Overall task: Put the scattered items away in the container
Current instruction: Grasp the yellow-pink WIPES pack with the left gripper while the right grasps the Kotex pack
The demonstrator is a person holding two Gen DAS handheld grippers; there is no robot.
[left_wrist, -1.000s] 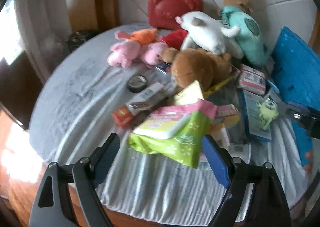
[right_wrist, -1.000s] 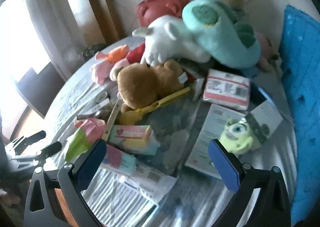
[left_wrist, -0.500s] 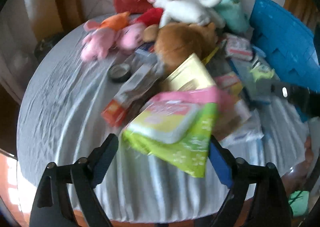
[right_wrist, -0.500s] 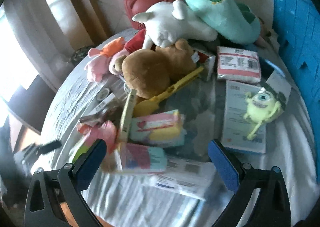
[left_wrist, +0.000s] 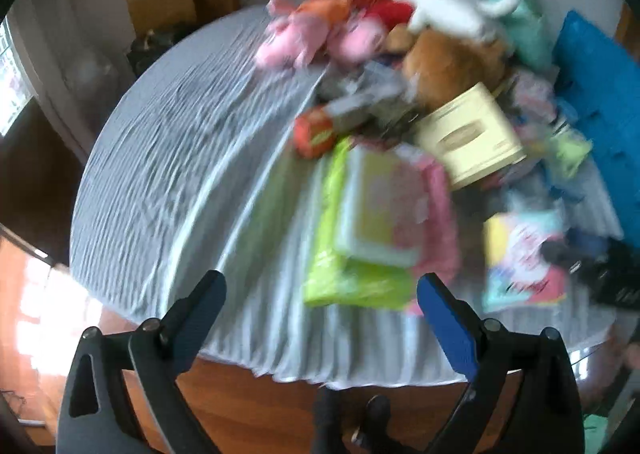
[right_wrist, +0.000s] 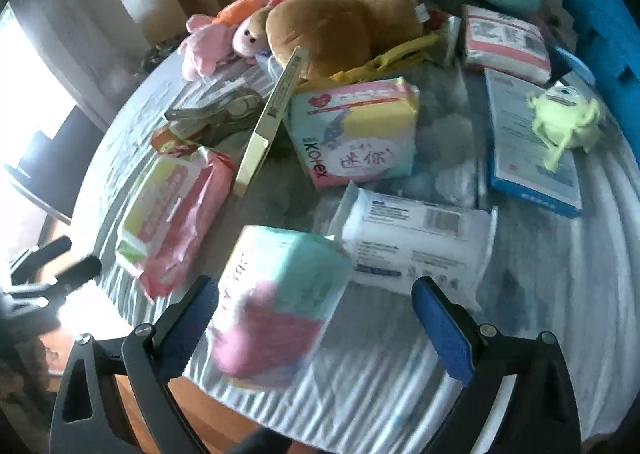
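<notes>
Left half of tablecloth (left_wrist: 192, 158) bare; right half crowded, packets (right_wrist: 280, 306) apparently touching; plush pile (right_wrist: 344, 26) blocks rear.

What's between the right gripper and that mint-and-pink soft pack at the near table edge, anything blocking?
Nothing visible. The right gripper is open, and the mint-and-pink pack lies just ahead of its fingertips, nearer the left one. The white wipes pack lies beside it, touching or nearly touching, not in between.
</notes>
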